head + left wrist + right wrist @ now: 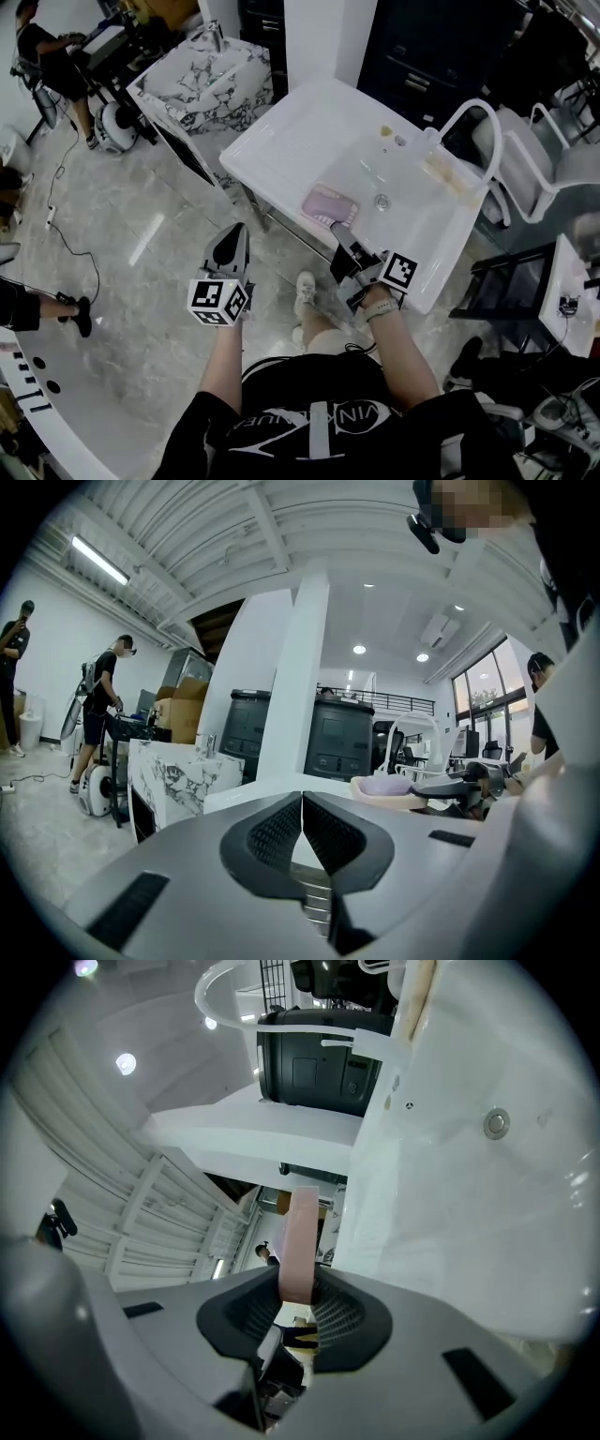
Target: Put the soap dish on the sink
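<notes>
The pink soap dish [328, 204] hangs over the front edge of the white sink [300, 122], near the basin with its drain [382, 201]. My right gripper [340, 231] is shut on the dish's near rim. In the right gripper view the dish [302, 1237] shows edge-on, pinched between the pads of the right gripper [300, 1290], with the sink basin [469, 1204] just beyond. My left gripper [238, 231] is over the floor, left of the sink, shut and empty. In the left gripper view the left gripper [302, 803] has its jaws together, and the dish [389, 787] appears at the right.
A curved white faucet [469, 117] rises at the sink's far right. A marble-patterned sink unit [202, 80] stands at the back left, dark cabinets [422, 47] behind. A black rack [506, 281] is to the right. People and a cable [66, 234] are at the left.
</notes>
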`<state>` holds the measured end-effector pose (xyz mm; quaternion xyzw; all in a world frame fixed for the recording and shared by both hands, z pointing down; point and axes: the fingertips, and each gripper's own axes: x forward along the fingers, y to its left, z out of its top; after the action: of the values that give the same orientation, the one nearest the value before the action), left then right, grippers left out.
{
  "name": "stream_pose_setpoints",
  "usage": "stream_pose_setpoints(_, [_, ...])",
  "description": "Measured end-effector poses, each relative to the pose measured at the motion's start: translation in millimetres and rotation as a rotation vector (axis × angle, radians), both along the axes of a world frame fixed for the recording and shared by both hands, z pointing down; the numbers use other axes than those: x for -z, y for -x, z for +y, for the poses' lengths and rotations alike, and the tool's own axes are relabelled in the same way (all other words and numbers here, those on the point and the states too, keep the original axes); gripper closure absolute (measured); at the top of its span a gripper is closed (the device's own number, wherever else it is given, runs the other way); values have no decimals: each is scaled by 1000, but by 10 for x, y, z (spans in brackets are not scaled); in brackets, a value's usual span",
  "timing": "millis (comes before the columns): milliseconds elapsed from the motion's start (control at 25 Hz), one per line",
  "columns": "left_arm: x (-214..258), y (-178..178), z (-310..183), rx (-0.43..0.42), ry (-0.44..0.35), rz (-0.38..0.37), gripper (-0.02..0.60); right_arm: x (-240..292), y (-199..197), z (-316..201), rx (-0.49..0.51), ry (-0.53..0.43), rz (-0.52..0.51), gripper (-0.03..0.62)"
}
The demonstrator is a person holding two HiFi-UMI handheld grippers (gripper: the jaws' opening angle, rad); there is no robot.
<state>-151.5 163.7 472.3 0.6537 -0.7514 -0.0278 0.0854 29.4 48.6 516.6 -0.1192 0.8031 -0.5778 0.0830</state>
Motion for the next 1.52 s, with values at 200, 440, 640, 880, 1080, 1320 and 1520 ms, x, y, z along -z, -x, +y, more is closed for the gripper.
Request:
stream_pose_setpoints(200, [12,243,-280,-9,1,4,561,33,219,-219,-11,18,-23,500])
stream_pose_setpoints(440, [108,453,-791,-69,-5,-10,563,27,452,-612,-46,32,-3,500])
stream_pose_setpoints(640, [136,600,-1174,-113,2,-1,565,84,618,-911,-71,29,-9,500])
stream_pose_setpoints(880, [177,648,-1623,-175,4,4,565,71,685,-1276,-109,19,-2,500])
stream_pose_setpoints(1080, [204,729,-1980,-215,9,5,566,42,763,-1546,-132,34,14,500])
stream_pose_setpoints(1320, [148,737,-2462,-261,27,6,566,1,806,-1892,-160,59,29,500])
stream_pose_setpoints(1520, [154,687,-2779,-300,14,9,566,-47,792,-2182,-175,36,45,500])
